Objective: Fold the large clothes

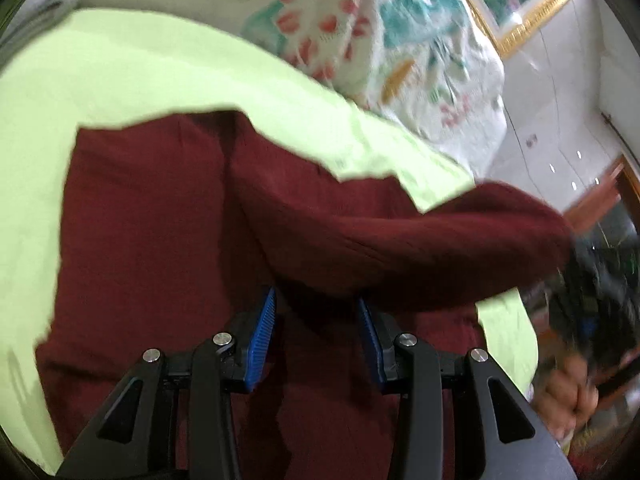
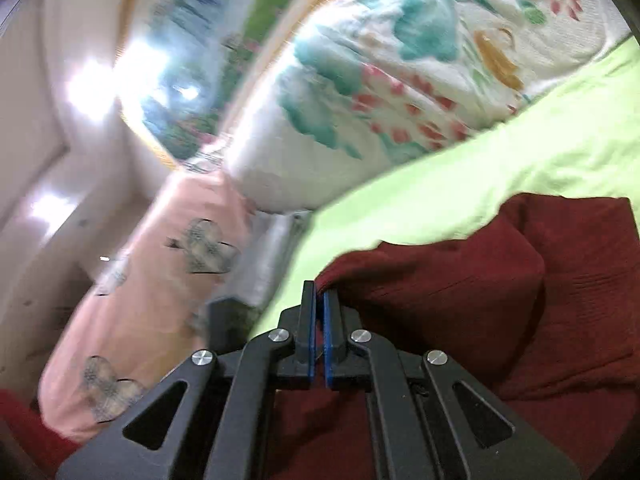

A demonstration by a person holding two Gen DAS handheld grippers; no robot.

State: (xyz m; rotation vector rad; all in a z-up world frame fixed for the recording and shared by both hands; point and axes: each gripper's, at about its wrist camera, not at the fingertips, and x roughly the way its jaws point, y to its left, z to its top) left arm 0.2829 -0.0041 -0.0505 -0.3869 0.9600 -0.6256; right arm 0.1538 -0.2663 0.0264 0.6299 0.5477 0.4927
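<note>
the right claw (image 2: 319,304) is clenched on a fold of the maroon garment (image 2: 480,300) at lower centre; the left claw (image 1: 316,316) is released above it, on the lime sheet (image 1: 120,64).

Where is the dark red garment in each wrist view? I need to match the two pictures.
Left wrist view: the dark red garment fills the centre and lower half, one sleeve stretching to the right edge.
Right wrist view: it sits lower right, its edge pinched in the right hand-held gripper.
Shared landmark: the lime green sheet under the garment, with the floral quilt behind it.
</note>
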